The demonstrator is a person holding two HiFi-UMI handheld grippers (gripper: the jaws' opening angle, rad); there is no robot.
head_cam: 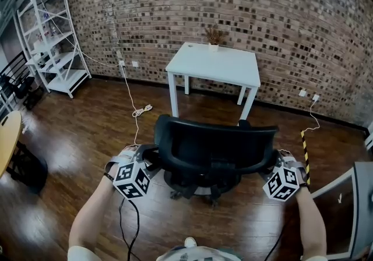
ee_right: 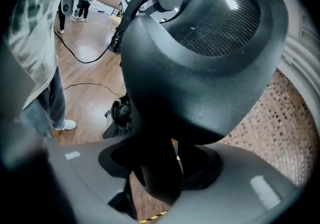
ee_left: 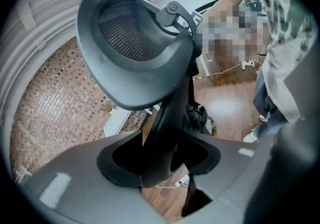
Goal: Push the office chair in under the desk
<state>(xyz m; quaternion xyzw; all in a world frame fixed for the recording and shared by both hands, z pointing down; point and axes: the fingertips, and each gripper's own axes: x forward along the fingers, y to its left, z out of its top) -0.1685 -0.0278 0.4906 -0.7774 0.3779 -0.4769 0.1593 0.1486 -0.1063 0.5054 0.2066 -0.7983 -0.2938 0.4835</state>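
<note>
The black office chair (head_cam: 213, 149) stands in front of me with its back toward me, facing the white desk (head_cam: 215, 64) by the brick wall; a stretch of wood floor separates them. My left gripper (head_cam: 145, 159) is at the chair's left armrest and my right gripper (head_cam: 269, 166) at its right armrest. In the left gripper view the armrest pad (ee_left: 135, 48) looms above and its dark post (ee_left: 167, 128) runs down between the jaws of the left gripper (ee_left: 160, 168), which close on it. The right gripper view mirrors this: pad (ee_right: 200, 53), post (ee_right: 155, 168), right gripper (ee_right: 160, 175).
A small potted plant (head_cam: 214, 37) sits on the desk's far edge. A white shelf unit (head_cam: 55, 44) stands at the back left, a round wooden table (head_cam: 7, 137) at the left edge. A white cable (head_cam: 140, 111) lies on the floor. A grey cabinet (head_cam: 349, 207) stands at the right.
</note>
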